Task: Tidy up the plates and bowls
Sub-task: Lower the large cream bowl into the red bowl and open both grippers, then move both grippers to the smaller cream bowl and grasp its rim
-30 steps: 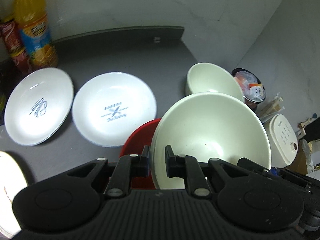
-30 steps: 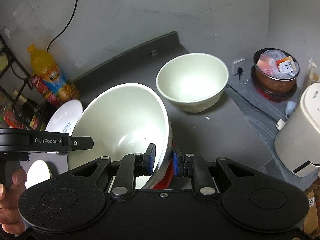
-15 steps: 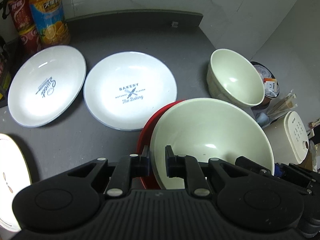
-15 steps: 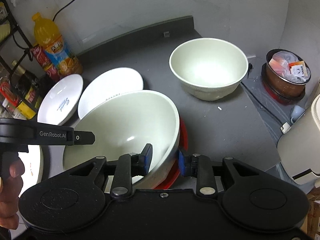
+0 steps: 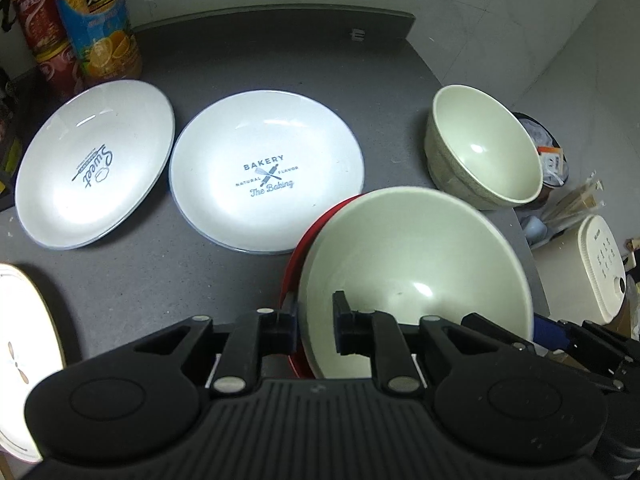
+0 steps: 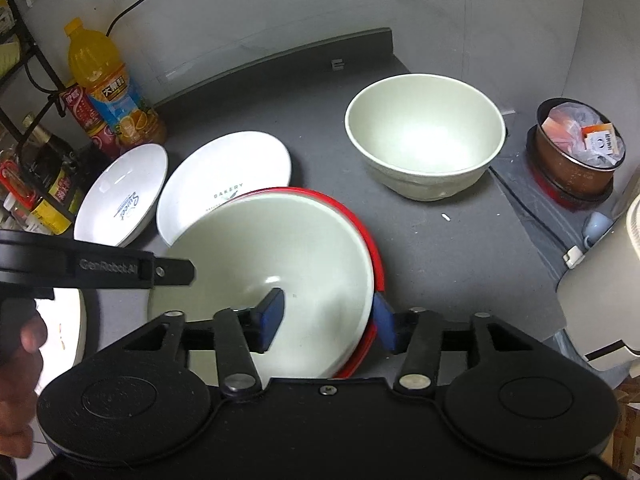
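A large pale green bowl (image 5: 416, 264) (image 6: 280, 248) sits level in a red plate (image 5: 316, 216) (image 6: 372, 240) on the dark counter. My left gripper (image 5: 316, 322) straddles the bowl's near rim with its pads close on it; its jaws are opening. My right gripper (image 6: 328, 316) straddles the opposite rim. Its blue pads stand apart from the bowl and the red plate, jaws opening. A smaller green bowl (image 5: 484, 148) (image 6: 424, 140) stands behind. Two white plates lie left: the "Bakery" plate (image 5: 264, 172) (image 6: 224, 168) and the "Sweet" plate (image 5: 92, 164) (image 6: 124, 196).
An orange juice bottle (image 5: 96, 20) (image 6: 112, 92) and red cans (image 5: 44, 40) stand at the back left. A lit oval plate (image 5: 20, 320) lies at the near left. Past the counter's right edge are a white appliance (image 5: 600, 268) (image 6: 608, 300) and a pot of packets (image 6: 576, 148).
The large bowl went from tilted to level on the red plate as both grippers sank. The right jaws widened off its rim. The left jaws barely widened.
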Motion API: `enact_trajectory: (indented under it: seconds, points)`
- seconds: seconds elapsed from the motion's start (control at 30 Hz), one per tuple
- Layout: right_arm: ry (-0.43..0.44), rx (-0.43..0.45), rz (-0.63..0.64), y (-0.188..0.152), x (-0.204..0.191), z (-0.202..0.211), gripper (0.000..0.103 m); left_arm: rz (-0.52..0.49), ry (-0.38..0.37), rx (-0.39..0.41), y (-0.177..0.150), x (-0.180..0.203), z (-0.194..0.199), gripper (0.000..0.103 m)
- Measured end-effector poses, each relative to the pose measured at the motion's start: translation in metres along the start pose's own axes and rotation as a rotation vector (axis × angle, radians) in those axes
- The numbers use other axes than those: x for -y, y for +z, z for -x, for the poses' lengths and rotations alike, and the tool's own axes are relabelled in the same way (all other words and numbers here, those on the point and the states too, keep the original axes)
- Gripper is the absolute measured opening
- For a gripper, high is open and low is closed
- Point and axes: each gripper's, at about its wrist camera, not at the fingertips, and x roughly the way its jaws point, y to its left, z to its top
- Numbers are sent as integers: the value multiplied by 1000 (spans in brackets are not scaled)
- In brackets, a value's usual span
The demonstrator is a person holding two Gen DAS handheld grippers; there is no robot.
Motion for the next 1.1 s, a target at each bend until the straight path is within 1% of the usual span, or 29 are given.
enact_trajectory:
  seconds: [0.1, 0.17, 0.27, 0.3, 0.33, 0.37, 0.4, 0.43, 0.5, 0.53, 0.6, 0.63, 0.77, 1.0, 1.07, 1.1]
  points:
    - [-3, -4, -4, 0, -1, 1, 52, -32, 19, 30, 1, 2, 7, 21]
    - [-12, 1, -12, 1, -1, 3, 52, -39, 11, 36, 3, 2, 10, 22]
    - [-19, 22, -36, 4, 1, 10, 56, -34, -1, 41, 8, 0, 16, 26]
    - [-20, 34, -45, 5, 2, 14, 62, -35, -1, 44, 10, 0, 18, 30]
    - [-23, 48, -55, 7, 4, 17, 71, -40, -2, 47, 12, 0, 20, 33]
    - [-27, 60, -63, 8, 5, 20, 74, -44, -3, 53, 13, 0, 22, 39]
    - [-33, 76, -71, 10, 7, 24, 76, -47, -3, 59, 15, 0, 24, 46]
    - [-39, 87, -79, 11, 9, 26, 77, -49, -1, 66, 17, 0, 27, 49]
    - [-45, 98, -99, 14, 14, 30, 80, -61, 10, 84, 21, 2, 31, 61]
    - [-46, 106, -111, 16, 17, 31, 82, -68, 16, 93, 23, 4, 33, 63]
    - [-54, 124, -128, 18, 24, 34, 87, -75, 15, 108, 26, 6, 36, 72]
    - [-60, 132, -135, 20, 27, 35, 89, -78, 9, 110, 27, 7, 36, 73]
    - [-72, 151, -178, 24, 41, 37, 92, -94, -5, 113, 35, 12, 34, 78]
    - [-88, 165, -228, 34, 65, 28, 91, -113, -23, 112, 51, 29, 23, 80]
    - [-91, 167, -233, 38, 71, 25, 90, -114, -29, 111, 57, 36, 18, 80]
    - [-91, 166, -235, 39, 74, 22, 88, -116, -28, 112, 60, 39, 16, 80]
